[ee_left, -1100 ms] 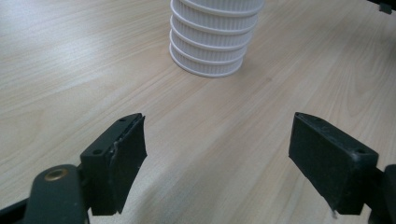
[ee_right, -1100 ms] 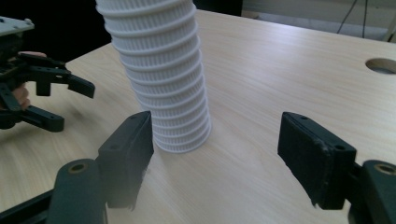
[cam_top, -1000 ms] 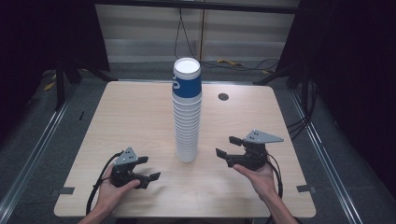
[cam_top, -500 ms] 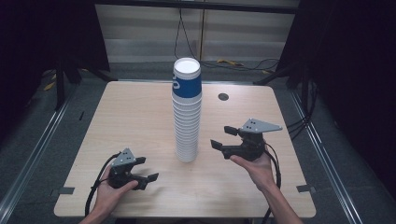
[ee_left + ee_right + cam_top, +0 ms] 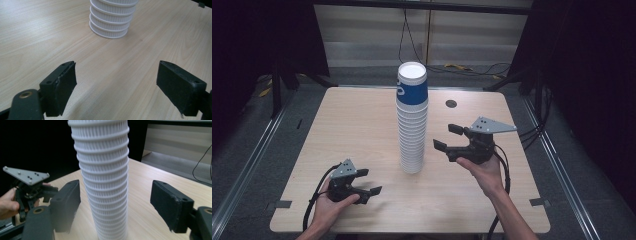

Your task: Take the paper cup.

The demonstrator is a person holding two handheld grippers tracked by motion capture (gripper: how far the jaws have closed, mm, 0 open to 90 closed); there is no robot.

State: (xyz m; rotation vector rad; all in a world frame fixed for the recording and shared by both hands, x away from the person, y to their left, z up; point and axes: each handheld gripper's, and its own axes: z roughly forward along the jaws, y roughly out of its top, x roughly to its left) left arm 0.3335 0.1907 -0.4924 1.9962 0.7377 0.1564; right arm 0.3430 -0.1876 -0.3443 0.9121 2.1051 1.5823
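Jaws of the right gripper (image 5: pixel 448 137) had just been opening and stood apart, empty, level with the tall stack of ribbed white paper cups (image 5: pixel 412 130), topped by a blue cup. That stack stood upright mid-table on the pale wooden tabletop (image 5: pixel 352 125). Nearer the front edge, the left gripper (image 5: pixel 368 182) also gaped wide, holding nothing.

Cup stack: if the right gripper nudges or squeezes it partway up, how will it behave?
The cup stack is tall on a narrow base, so a sideways nudge would probably tip it. Thin ribbed paper walls likely give under a squeeze. The right gripper might lift only the upper cups.

A tall cup stack (image 5: pixel 412 125) stands on the wooden table (image 5: pixel 357 130).
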